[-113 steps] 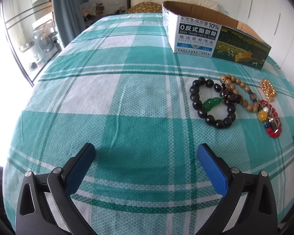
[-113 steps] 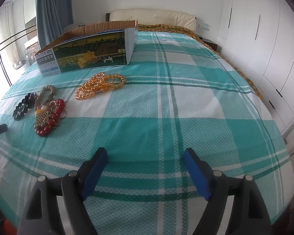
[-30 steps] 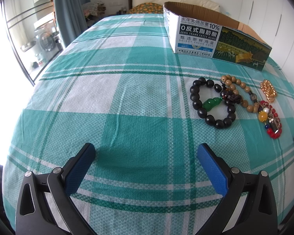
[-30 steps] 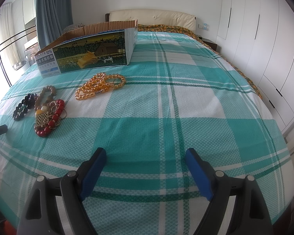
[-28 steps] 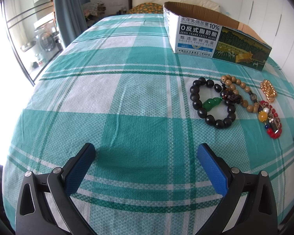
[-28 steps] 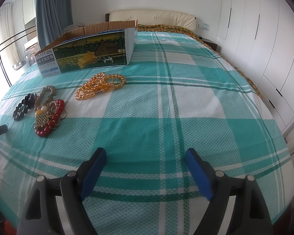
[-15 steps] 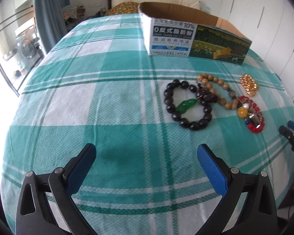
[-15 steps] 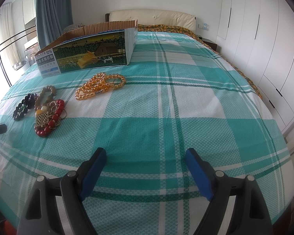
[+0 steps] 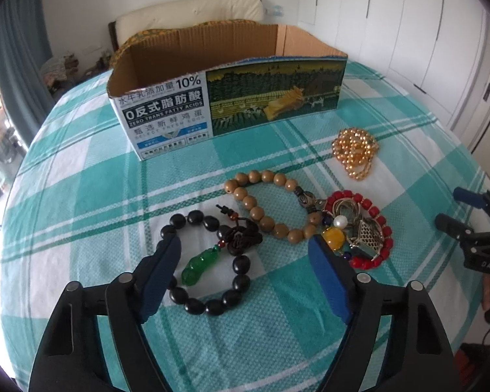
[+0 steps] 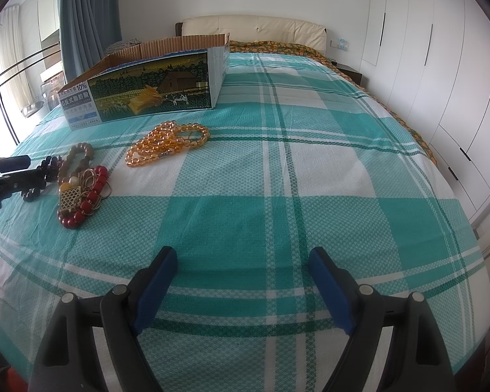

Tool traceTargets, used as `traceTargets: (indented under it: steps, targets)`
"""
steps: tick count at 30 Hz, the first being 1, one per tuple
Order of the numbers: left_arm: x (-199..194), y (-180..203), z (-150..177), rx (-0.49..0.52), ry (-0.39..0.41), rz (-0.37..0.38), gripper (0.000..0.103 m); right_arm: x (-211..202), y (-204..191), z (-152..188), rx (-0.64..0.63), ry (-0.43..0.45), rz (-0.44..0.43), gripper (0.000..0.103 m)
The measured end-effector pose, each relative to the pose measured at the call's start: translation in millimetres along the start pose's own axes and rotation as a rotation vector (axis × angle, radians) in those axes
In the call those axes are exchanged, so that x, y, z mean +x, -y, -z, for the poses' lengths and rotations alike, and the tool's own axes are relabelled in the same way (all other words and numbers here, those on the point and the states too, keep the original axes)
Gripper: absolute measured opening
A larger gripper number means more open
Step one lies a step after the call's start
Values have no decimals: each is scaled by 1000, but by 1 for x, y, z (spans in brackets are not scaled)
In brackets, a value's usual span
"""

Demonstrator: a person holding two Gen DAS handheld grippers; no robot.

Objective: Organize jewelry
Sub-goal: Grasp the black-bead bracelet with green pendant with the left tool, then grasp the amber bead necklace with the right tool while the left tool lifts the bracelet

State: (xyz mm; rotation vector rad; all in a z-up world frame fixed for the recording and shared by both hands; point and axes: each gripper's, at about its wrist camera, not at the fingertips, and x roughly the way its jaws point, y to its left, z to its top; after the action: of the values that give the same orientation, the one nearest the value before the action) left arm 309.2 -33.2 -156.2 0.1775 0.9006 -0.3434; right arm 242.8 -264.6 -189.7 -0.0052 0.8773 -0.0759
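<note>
Several pieces of jewelry lie on the green plaid bed cover. A black bead bracelet [image 9: 212,305] with a green pendant [image 9: 197,263] lies between the open jaws of my left gripper [image 9: 245,250], which hovers just above it. Beyond are a tan wooden bead bracelet [image 9: 264,220], a red bead bracelet [image 9: 374,259] tangled with gold pieces, and an amber bead string [image 9: 354,153]. An open cardboard box [image 9: 225,98] stands behind them. My right gripper [image 10: 241,259] is open and empty over bare cover, well right of the red bracelet [image 10: 81,204] and the amber string [image 10: 168,145].
The bed's edge curves away on all sides. White wardrobe doors [image 10: 441,65] line the right wall and a curtain [image 10: 85,23] with windows is on the left. The right gripper also shows at the right edge of the left wrist view [image 9: 473,228].
My left gripper has moved forward and right, from bare cover to directly over the black bead bracelet. The right gripper has stayed still. No jewelry has moved.
</note>
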Motion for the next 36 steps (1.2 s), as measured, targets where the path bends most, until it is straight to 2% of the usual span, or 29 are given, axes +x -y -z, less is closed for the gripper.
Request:
traceTargets:
  steps: [5, 6, 8, 9, 10, 14, 22, 30, 32, 34, 36]
  targets:
    - [16, -2, 1, -4, -44, 3, 53, 0, 0, 0, 0, 0, 0, 85]
    - [16, -3, 0, -7, -39, 6, 51, 0, 0, 0, 0, 0, 0, 85]
    - [16, -5, -1, -16, -32, 2, 32, 0, 0, 0, 0, 0, 0, 85]
    - [16, -8, -1, -29, -31, 13, 29, 0, 0, 0, 0, 0, 0, 85]
    - [16, -11, -2, -50, -31, 34, 22, 0, 0, 0, 0, 0, 0, 85]
    - [9, -22, -2, -106, -13, 79, 9, 0, 0, 0, 0, 0, 0, 85]
    - [-13, -46, -1, -233, 40, 165, 6, 0, 0, 0, 1, 0, 0, 86]
    - [-43, -60, 7, -275, 98, 167, 6, 2, -1, -1, -3, -6, -5, 87]
    - [-50, -64, 10, -290, 111, 158, 6, 2, -1, -3, -6, -26, -6, 88]
    - [-55, -68, 13, -302, 118, 142, 6, 3, -2, -11, 10, -102, -18, 89]
    - [-58, -72, 16, -309, 122, 119, 6, 6, -2, -24, 59, -136, -107, 89]
